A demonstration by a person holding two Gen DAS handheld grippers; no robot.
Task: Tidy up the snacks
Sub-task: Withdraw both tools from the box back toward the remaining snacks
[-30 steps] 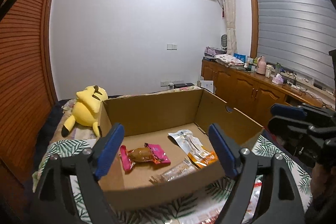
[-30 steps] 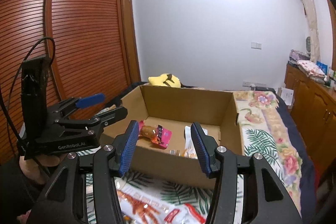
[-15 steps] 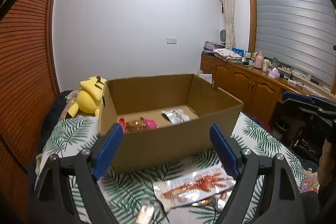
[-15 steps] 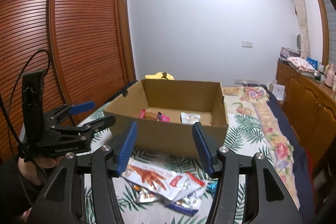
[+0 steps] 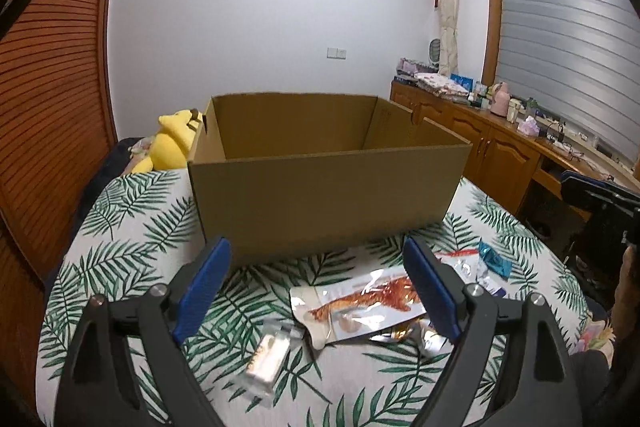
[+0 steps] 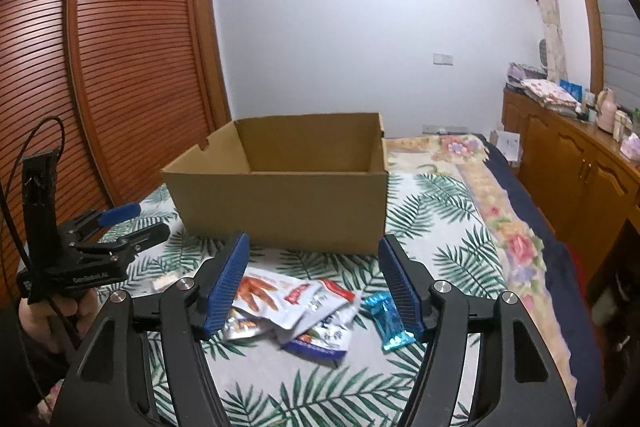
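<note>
We held our left gripper point(image 5: 316, 291) low over the bed, with its blue fingers point(image 5: 202, 283) spread wide and nothing between them. Our right gripper point(image 6: 314, 283) was spread wide too, and it held nothing.

The big brown cardboard box point(image 5: 328, 183) sat on the leaf-print blanket point(image 5: 120, 267), just past both grippers. From this low we could not see its floor, so we could not tell what lay in it.

The snacks lay in a loose heap on the blanket, in front of the box and near our fingers. The biggest was a shiny white pouch with an orange picture point(image 5: 360, 307). It rested on top of other small packets point(image 6: 320, 335) that we could only see in part. A bright blue wrapper point(image 6: 388, 319) lay just beside the heap, close to the right finger of our right gripper. A small clear pack point(image 5: 268, 351) lay by itself on the blanket, a bit blurry, near our left gripper.

A yellow plush toy point(image 5: 172, 143) sat behind the box, on its left. A wooden cabinet point(image 5: 500, 147) with many small things on top stood along the right wall.
</note>
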